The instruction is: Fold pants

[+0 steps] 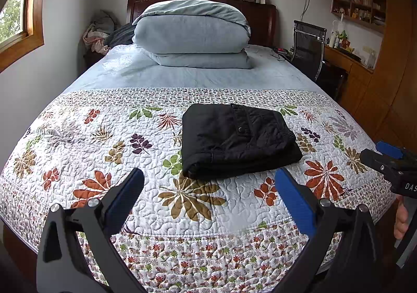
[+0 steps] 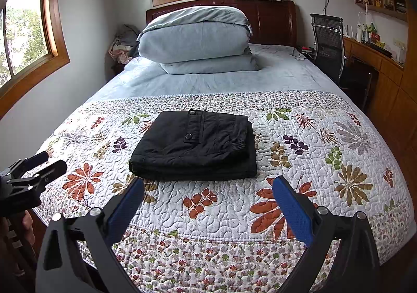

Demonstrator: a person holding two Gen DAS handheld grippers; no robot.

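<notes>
Black pants lie folded into a compact rectangle on the floral quilt of the bed; they also show in the right wrist view. My left gripper is open and empty, held above the quilt just short of the pants' near edge. My right gripper is open and empty, also above the quilt just in front of the pants. The right gripper shows at the right edge of the left wrist view. The left gripper shows at the left edge of the right wrist view.
A stack of folded light-blue bedding sits at the head of the bed by the wooden headboard. A black chair and wooden desk stand to the right. Clothes are piled at the back left. The bed's foot edge is right below the grippers.
</notes>
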